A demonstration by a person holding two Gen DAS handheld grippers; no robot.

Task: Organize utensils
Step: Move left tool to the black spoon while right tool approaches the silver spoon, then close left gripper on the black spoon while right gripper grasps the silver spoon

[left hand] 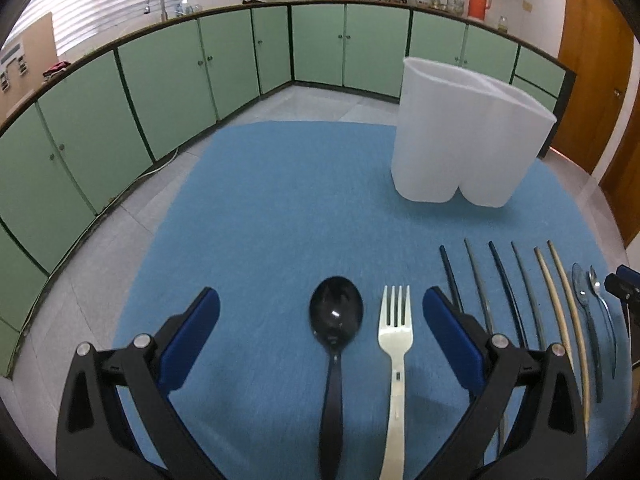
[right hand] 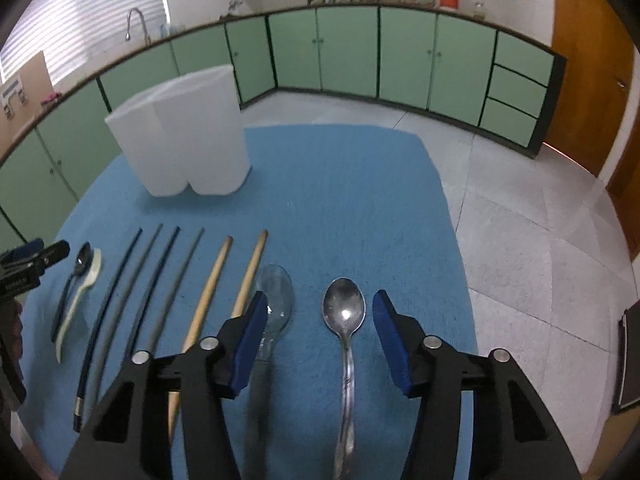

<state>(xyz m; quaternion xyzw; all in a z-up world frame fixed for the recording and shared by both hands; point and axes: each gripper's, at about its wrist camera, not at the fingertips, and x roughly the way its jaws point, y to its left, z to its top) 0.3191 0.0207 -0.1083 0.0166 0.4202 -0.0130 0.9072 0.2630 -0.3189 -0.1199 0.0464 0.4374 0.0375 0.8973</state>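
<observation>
My right gripper (right hand: 320, 312) gapes wide over the steel spoon (right hand: 344, 312), which lies at the mat's near right. It looks rigid, thin and slippery, so I would pinch the handle just below the bowl. My left gripper (left hand: 320, 316) is spread over the black spoon (left hand: 336, 312) and white fork (left hand: 395, 320).

Green cabinets (left hand: 168, 80); grey tiled floor (right hand: 540, 240); wooden door (left hand: 592, 80); blinded window (right hand: 80, 12)

Between the left gripper's (left hand: 320, 316) spread fingers lie a black plastic spoon (left hand: 335, 344) and, to its right, a white plastic fork (left hand: 395, 356); six chopsticks (left hand: 516, 292) lie further right, and a white two-compartment plastic holder (left hand: 464, 136) stands ahead-right.
</observation>
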